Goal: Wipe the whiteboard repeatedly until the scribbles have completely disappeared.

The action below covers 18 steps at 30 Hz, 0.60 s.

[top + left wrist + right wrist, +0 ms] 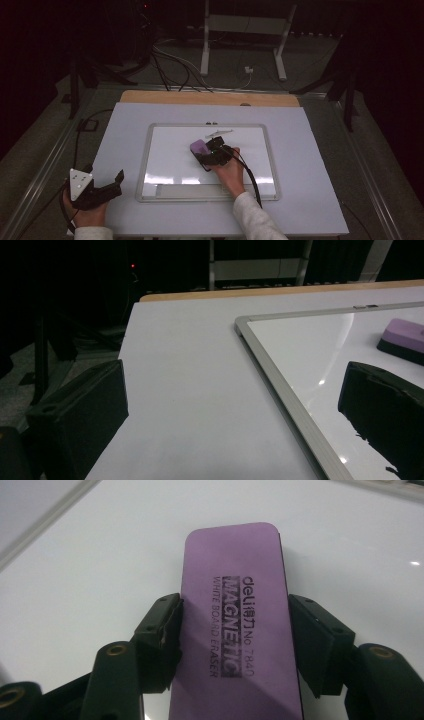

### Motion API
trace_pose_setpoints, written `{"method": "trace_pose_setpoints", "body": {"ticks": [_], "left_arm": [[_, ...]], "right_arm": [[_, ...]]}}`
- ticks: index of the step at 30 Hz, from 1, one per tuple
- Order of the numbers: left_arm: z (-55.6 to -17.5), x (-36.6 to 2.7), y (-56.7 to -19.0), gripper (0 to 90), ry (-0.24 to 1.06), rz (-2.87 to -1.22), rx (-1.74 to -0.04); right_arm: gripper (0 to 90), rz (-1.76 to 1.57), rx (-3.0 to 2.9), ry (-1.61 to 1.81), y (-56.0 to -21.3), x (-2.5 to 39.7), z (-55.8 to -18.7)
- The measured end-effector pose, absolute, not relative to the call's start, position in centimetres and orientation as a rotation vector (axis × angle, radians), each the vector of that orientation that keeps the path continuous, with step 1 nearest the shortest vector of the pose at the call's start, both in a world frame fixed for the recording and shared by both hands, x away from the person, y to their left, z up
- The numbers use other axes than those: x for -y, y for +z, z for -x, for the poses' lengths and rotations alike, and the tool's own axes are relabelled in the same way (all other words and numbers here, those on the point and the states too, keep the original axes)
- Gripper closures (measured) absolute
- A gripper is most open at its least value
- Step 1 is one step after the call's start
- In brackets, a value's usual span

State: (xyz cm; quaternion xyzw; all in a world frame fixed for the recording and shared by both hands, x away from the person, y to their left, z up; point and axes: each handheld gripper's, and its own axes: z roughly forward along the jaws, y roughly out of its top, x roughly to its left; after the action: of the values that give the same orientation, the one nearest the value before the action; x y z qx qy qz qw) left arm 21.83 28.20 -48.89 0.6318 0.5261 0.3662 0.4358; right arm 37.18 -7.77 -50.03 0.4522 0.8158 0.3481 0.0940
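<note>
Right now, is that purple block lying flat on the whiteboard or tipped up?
Flat: the purple eraser lies label-up on the whiteboard, with the right gripper clamped on its long sides.

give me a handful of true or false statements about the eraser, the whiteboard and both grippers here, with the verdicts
1. The right gripper has its jaws closed on the sides of the purple eraser. True.
2. The eraser lies on the bare table beside the whiteboard. False: it is on the whiteboard, within its frame.
3. The left gripper holds a marker. False: its jaws stand apart with nothing between them, over the table left of the board.
4. The printing on the eraser reads "MAGNETIC WHITE BOARD ERASER". True.
5. A faint mark shows on the board beyond the eraser, near its far edge. True.
6. The whiteboard is covered in red writing. False: it is mostly blank white.
</note>
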Motion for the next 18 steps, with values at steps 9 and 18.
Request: {"method": "trace_pose_setpoints", "body": {"ticks": [9,18], "left_arm": [[-21.9,-28.2,-48.9,0.5,0.907,-1.569,-1.315],[-21.8,-28.1,-48.9,0.5,0.912,-1.574,-1.312]], "right_arm": [[41.0,-1.502,-2.248,0.93,-49.8,10.3,-38.8],[41.0,-1.486,-2.212,0.992,-48.4,11.1,-37.9]]}}
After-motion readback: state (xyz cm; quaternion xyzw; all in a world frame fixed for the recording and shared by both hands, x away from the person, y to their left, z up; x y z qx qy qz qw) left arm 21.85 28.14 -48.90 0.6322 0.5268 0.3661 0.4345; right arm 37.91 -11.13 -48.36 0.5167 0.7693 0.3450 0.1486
